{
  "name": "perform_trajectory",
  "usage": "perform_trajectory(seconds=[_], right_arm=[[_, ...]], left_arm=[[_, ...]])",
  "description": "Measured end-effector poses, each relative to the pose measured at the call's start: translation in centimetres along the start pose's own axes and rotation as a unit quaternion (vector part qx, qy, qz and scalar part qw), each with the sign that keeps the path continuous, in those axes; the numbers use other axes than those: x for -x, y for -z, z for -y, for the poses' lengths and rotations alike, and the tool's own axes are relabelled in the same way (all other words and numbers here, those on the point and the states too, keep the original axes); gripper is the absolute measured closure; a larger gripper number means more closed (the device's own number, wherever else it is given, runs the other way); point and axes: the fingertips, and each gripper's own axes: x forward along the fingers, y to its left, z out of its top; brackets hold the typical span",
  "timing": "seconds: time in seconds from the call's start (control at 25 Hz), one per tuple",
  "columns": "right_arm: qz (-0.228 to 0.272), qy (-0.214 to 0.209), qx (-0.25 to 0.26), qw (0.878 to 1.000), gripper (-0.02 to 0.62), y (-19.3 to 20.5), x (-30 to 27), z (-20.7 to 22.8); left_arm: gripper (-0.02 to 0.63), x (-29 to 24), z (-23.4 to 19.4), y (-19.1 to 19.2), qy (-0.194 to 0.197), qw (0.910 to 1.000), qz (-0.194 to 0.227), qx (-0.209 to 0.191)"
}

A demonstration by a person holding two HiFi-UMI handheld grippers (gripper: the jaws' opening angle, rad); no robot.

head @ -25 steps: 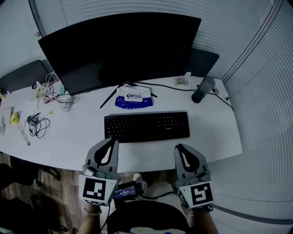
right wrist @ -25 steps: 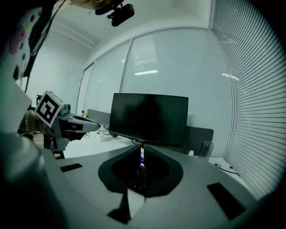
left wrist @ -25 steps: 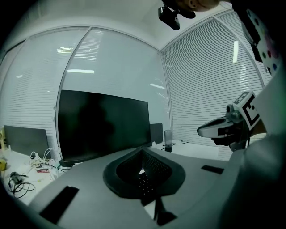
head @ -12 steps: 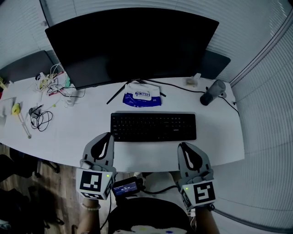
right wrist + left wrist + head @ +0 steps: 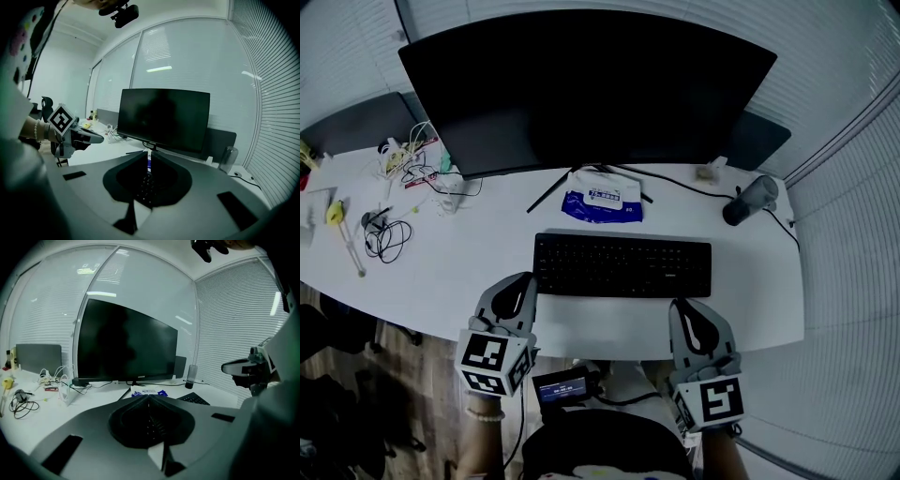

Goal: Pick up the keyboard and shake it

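Observation:
A black keyboard (image 5: 622, 266) lies flat on the white desk (image 5: 441, 281), in front of the monitor. My left gripper (image 5: 528, 278) is shut and empty, with its tip just off the keyboard's front left corner. My right gripper (image 5: 680, 303) is shut too and holds nothing; its tip hovers just in front of the keyboard's front edge, near the right end. In the left gripper view the closed jaws (image 5: 149, 397) point at the monitor, with the keyboard (image 5: 194, 399) off to the right. The right gripper view shows keyboard keys (image 5: 146, 185) below its shut jaws (image 5: 149, 154).
A wide dark monitor (image 5: 581, 89) stands behind the keyboard, its stand legs beside a blue wipes pack (image 5: 600, 202). A dark bottle (image 5: 748, 200) with a cable is at the back right. Loose cables (image 5: 380, 239) and small items lie at the left. The desk's front edge runs under both grippers.
The head view has shifted, so the desk sits further right and lower in frame. Both grippers stay shut at the desk's front edge; the left tip is now close to the keyboard's left corner.

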Motion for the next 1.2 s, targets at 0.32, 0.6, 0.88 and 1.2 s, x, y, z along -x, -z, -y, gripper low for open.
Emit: perform_trajectory(seconds=[0.32, 0.6, 0.88, 1.2], right_arm=[[-0.013, -0.007, -0.015, 1.0, 0.551, 0.8, -1.4, 0.8], [-0.037, -0.011, -0.018, 0.999, 0.551, 2.4, -2.5, 1.8], [-0.053, -0.01, -0.02, 0.998, 0.551, 3.7, -3.0, 3.1], [-0.076, -0.011, -0.033, 0.997, 0.551, 5.6, -3.3, 4.3]], left_arm=[[0.561, -3.8, -2.0, 3.9, 0.009, 0.9968, -0.064, 0.047], [0.419, -7.5, -3.8, 7.6, 0.01, 0.9855, -0.118, 0.122], [0.42, -10.0, -5.0, 11.3, -0.001, 0.9758, -0.165, 0.143], [0.42, -10.6, -5.2, 12.3, -0.002, 0.9693, -0.177, 0.171]])
